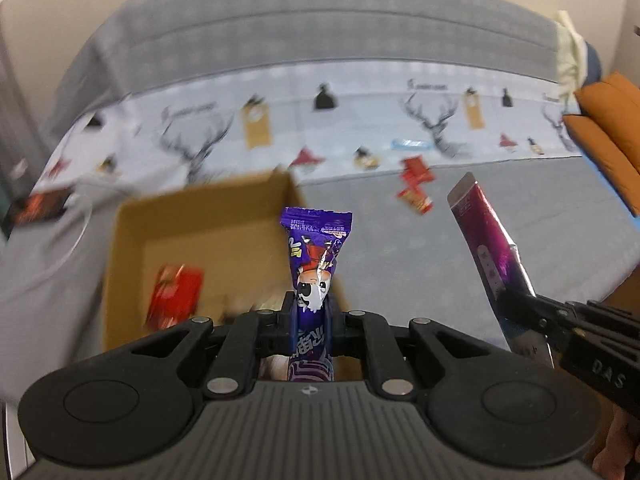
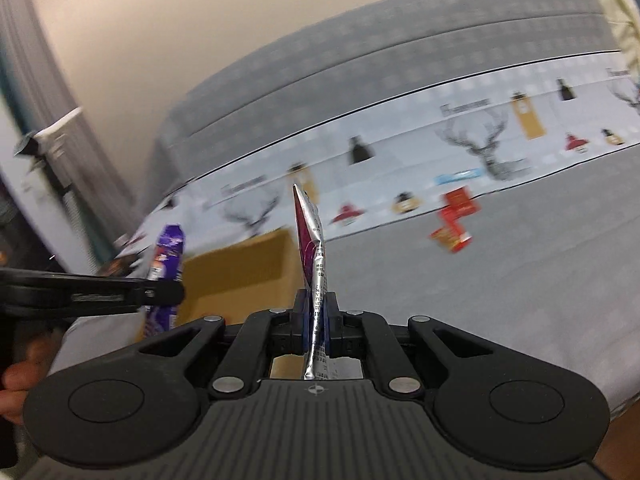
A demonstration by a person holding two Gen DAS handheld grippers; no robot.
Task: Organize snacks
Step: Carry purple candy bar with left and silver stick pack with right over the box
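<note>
**Both hand-held grippers loaded, over a bed**

Left hand-held gripper (image 1: 310, 314): jaws closed tight on a purple snack (image 1: 314, 256), pinched at its middle. The packet stands upright at frame centre, its crimped top end above the jaws. Seen from the right wrist view, the same packet (image 2: 166, 256) sits at the left edge, clamped in the dark fingers there.

Right hand-held gripper (image 2: 316, 314): jaws closed tight on a magenta snack (image 2: 312, 240), edge-on to the camera, silver seam facing. It stands upright at centre. In the left wrist view it (image 1: 486, 240) leans at the right, silver tip toward upper left.

Box (image 1: 208, 248): open cardboard, left of centre in the left view, behind the purple packet. A red packet (image 1: 174, 294) lies inside at lower left, blurred. From the right view, the box (image 2: 240, 268) shows behind both held snacks.

Bed (image 1: 400, 240): grey cover with a pale printed band of antlers and bottles across the upper half. Loose red packets (image 1: 416, 184) lie right of centre on the cover; a blue wrapper (image 1: 410, 144) lies on the band above them. Another dark-red packet (image 1: 38, 208) sits at the far left edge. Orange cushions (image 1: 608, 132) are at the right edge.

Part of a person's hand (image 2: 16, 376) shows at lower left of the right view.
</note>
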